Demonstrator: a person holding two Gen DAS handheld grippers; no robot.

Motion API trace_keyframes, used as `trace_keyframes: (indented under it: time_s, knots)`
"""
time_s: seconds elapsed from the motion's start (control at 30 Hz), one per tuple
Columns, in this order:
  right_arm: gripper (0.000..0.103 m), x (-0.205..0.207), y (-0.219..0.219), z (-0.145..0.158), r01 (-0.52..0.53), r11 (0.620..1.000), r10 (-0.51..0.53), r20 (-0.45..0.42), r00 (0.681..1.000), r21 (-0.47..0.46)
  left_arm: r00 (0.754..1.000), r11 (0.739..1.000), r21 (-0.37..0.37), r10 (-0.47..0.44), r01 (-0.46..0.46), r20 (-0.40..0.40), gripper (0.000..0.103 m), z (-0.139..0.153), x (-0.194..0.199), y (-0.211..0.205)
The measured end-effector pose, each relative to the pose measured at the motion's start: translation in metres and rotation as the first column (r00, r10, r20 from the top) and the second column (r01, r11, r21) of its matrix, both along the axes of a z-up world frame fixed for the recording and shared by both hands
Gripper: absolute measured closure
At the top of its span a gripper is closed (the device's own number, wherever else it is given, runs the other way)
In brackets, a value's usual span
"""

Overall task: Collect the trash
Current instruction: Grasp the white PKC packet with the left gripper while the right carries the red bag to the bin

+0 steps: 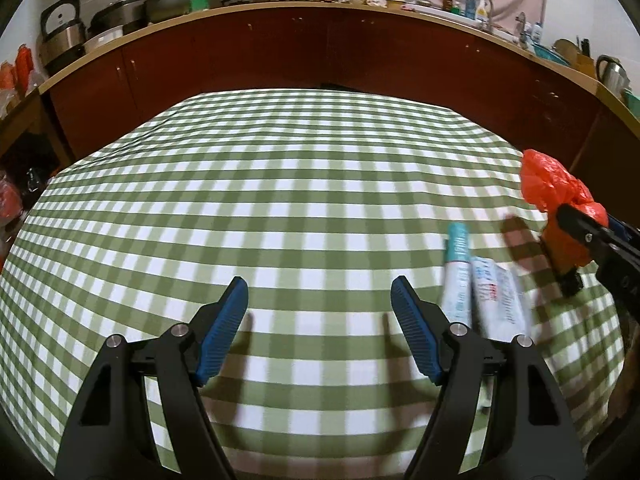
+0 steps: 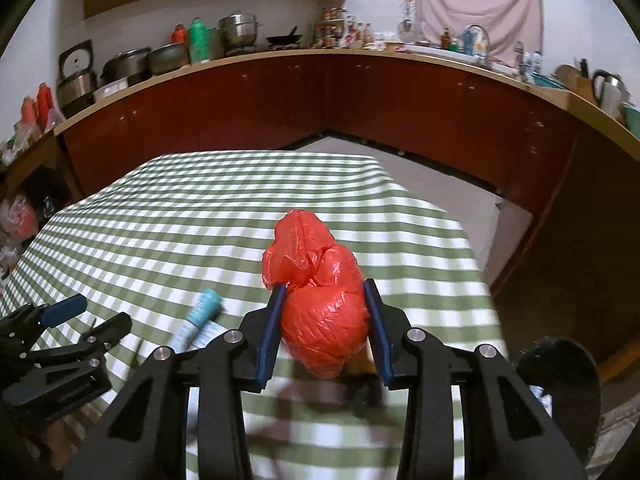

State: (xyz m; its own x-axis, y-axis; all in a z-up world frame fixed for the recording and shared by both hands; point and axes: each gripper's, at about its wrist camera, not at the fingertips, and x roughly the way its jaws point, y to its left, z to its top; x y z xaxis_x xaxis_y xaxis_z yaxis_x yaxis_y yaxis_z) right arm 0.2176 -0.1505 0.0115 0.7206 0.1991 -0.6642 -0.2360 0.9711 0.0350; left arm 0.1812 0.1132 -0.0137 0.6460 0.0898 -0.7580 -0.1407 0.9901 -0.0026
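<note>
The crumpled red plastic bag (image 2: 320, 300) is pinched between the blue pads of the right gripper (image 2: 325, 320), held up above the table's right side; its knotted top pokes forward past the fingertips. From the left wrist view the same red plastic bag (image 1: 556, 188) shows at the far right edge, bunched around the right gripper (image 1: 576, 236), with a blurred shadow on the cloth beneath it.

Just to the bag's left, two tubes lie side by side on the cloth: a teal-capped tube (image 1: 458, 272) and a flatter white tube (image 1: 500, 300) with red and blue print, too blurred to read. In the right wrist view the teal-capped tube (image 2: 198, 316) runs back under the gripper's frame.

The left gripper (image 1: 320, 320) hangs over the near middle of the table, its fingers spread wide with nothing between them; the tubes sit just beside its right finger.

The green-and-white checked tablecloth (image 1: 280, 200) covers the whole table. Beyond it runs a dark red cabinet counter (image 1: 320, 48) loaded with pots and bottles.
</note>
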Motion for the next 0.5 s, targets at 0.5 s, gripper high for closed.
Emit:
trace_keyframes:
  time_s: [0.5]
  knots:
    - [0.064,-0.032,-0.093,-0.004,0.179,0.984,-0.179,0.013,0.984,0.004,0.997,0.998,0.001,-0.07,0.07,0.033,0.031,0.015,-0.021,-0.056]
